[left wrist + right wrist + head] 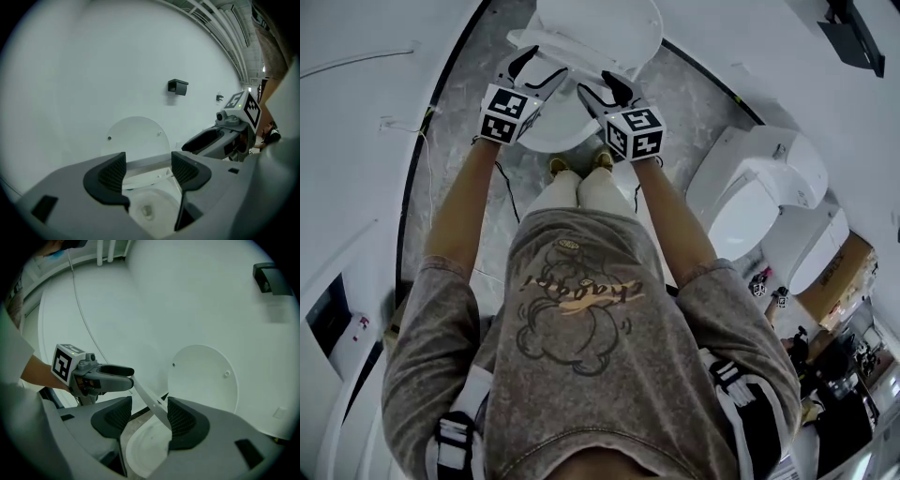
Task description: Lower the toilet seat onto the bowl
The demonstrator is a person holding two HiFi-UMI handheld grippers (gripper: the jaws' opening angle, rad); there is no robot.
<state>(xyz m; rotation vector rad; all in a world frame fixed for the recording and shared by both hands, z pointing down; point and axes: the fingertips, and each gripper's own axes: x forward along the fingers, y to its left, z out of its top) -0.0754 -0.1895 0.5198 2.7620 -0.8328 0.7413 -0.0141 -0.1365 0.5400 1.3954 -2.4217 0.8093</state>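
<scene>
**A:** Where's the seat [143, 394]?

**B:** It's tilted partway between the upright lid [201, 376] on the far wall and the bowl [145, 446], so it's not down yet. Its rim runs from the tip of the left gripper [148, 169] down into the gap of the right gripper [149, 416].

**A:** Is either gripper clamped on it?

**B:** No. Both have their jaws spread. The right one's rim lies against its right pad, as far as I can tell. In the left one the rim crosses between the pads without being pinched.

**A:** So what's the risk?

**B:** I think the seat is only propped. If a gripper slides off the rim, the seat drops and slams onto the bowl. A jaw left under the rim could also get trapped against the bowl.

**A:** Do the views differ?

**B:** The right gripper view shows the seat edge-on, with its slope and the left gripper's tip meeting it. The left gripper view shows only a flat band there, but it looks down into the bowl. Only the head view shows both arms reaching far over the bowl and a second toilet [750, 187] to the right.
</scene>
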